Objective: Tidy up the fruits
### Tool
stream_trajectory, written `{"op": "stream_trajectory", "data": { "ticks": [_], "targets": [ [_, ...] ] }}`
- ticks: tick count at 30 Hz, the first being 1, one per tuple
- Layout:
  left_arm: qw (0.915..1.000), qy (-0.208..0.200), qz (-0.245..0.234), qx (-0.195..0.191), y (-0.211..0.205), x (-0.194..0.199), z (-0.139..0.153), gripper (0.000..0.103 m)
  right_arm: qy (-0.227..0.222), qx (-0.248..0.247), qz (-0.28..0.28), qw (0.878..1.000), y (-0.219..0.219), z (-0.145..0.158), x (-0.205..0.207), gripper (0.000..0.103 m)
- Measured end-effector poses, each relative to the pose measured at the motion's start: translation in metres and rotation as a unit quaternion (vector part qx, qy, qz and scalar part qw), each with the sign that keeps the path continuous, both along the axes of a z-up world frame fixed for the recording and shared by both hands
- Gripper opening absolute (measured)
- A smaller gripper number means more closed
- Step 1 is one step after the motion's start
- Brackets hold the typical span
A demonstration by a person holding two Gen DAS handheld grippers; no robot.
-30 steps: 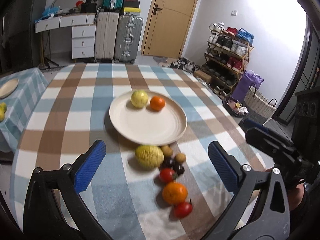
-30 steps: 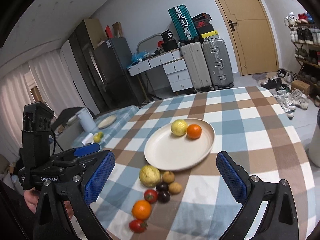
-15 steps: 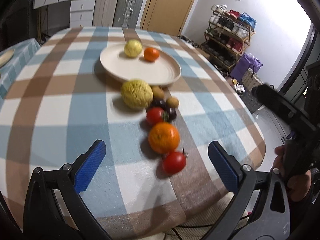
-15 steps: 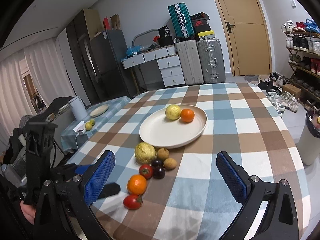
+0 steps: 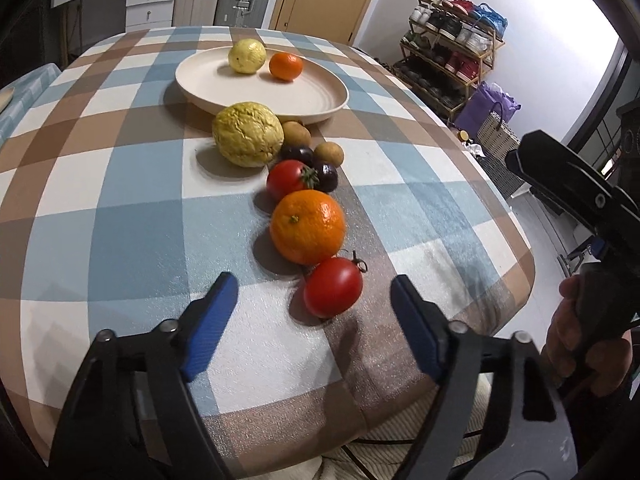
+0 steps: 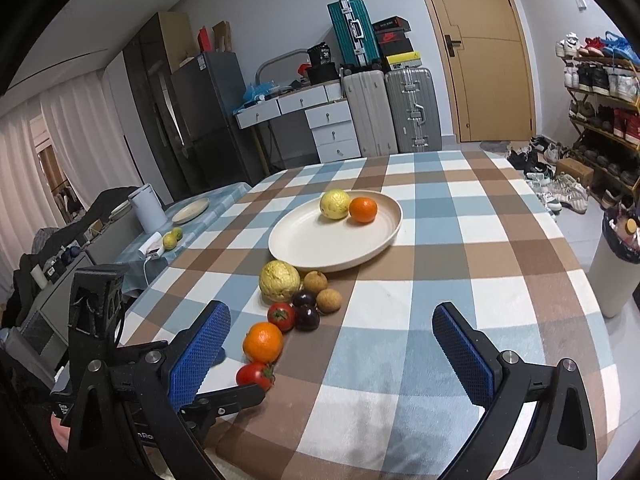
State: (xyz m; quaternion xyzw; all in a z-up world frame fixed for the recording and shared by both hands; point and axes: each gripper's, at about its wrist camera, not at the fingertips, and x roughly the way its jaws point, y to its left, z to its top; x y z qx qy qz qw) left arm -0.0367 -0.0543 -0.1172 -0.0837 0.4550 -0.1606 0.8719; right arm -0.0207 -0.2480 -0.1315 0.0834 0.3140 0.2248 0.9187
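On a table (image 5: 120, 216) draped in a blue, brown and white checked cloth, a line of fruit runs from a cream plate (image 5: 320, 96) toward the near edge. In the left wrist view, reading left to right: the left gripper (image 5: 314, 296) hangs low over the cloth, its blue-padded jaws closing, the near tomato (image 5: 333, 286) lying just ahead of the gap and, as far as the angle lets one judge, untouched by either pad. Behind that tomato, and touching it, sits a large orange (image 5: 307, 226); past it a second tomato (image 5: 287, 179), two dark plums (image 5: 326, 176) and two small brown fruits (image 5: 329, 153) cluster beside a knobbly yellow fruit (image 5: 247, 133) that rests against the plate's rim. On the plate a smoother yellow fruit (image 5: 247, 56) and a small orange (image 5: 285, 66) sit side by side at the far edge. At the right margin a hand (image 5: 576, 344) grips the handle of the other tool. In the right wrist view the right gripper (image 6: 332, 350) is held above the table's near corner with its fingers spread wide and nothing between them; the same trail of fruit lies ahead and to the left of centre. Suitcases (image 6: 388, 110) and a wooden door (image 6: 488, 60) stand along the back wall, a shoe rack (image 6: 600, 108) at right.
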Motion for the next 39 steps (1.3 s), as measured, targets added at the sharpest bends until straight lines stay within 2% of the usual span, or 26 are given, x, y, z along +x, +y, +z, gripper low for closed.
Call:
{"op": "stream_trajectory", "data": {
  "ticks": [3, 4, 6, 7, 9, 21, 31, 39],
  "targets": [
    [1.0, 0.005, -0.005, -0.003, 0.001, 0.001, 0.0, 0.048, 0.002, -0.001, 0.0, 1.0, 0.001, -0.002, 0.0, 0.103],
    [0.9999, 0.01, -0.008, -0.011, 0.002, 0.002, -0.001, 0.044, 0.002, -0.002, 0.001, 1.0, 0.002, -0.002, 0.0, 0.103],
    [0.9992, 0.017, -0.018, -0.032, 0.003, 0.003, -0.001, 0.03, 0.002, -0.003, 0.003, 1.0, 0.003, -0.003, -0.001, 0.103],
    [0.999, 0.017, -0.021, -0.035, 0.002, 0.003, 0.0, 0.027, 0.002, -0.003, 0.003, 1.0, 0.003, -0.003, -0.001, 0.103],
    [0.9994, 0.01, -0.024, -0.022, -0.002, 0.0, 0.001, 0.027, 0.004, -0.002, 0.002, 1.0, 0.003, -0.004, 0.0, 0.103],
    [0.9978, -0.021, -0.035, -0.053, 0.014, -0.013, 0.018, 0.027, 0.027, 0.004, 0.015, 1.0, 0.011, -0.012, 0.007, 0.103],
    [0.9966, -0.06, 0.01, -0.055, 0.064, -0.021, 0.041, 0.027, 0.08, 0.02, 0.03, 0.996, 0.027, -0.035, 0.023, 0.103],
    [0.995, -0.067, 0.039, -0.063, 0.098, -0.019, 0.047, 0.027, 0.098, 0.012, 0.056, 0.994, 0.048, -0.047, 0.028, 0.103]
  ]
}}
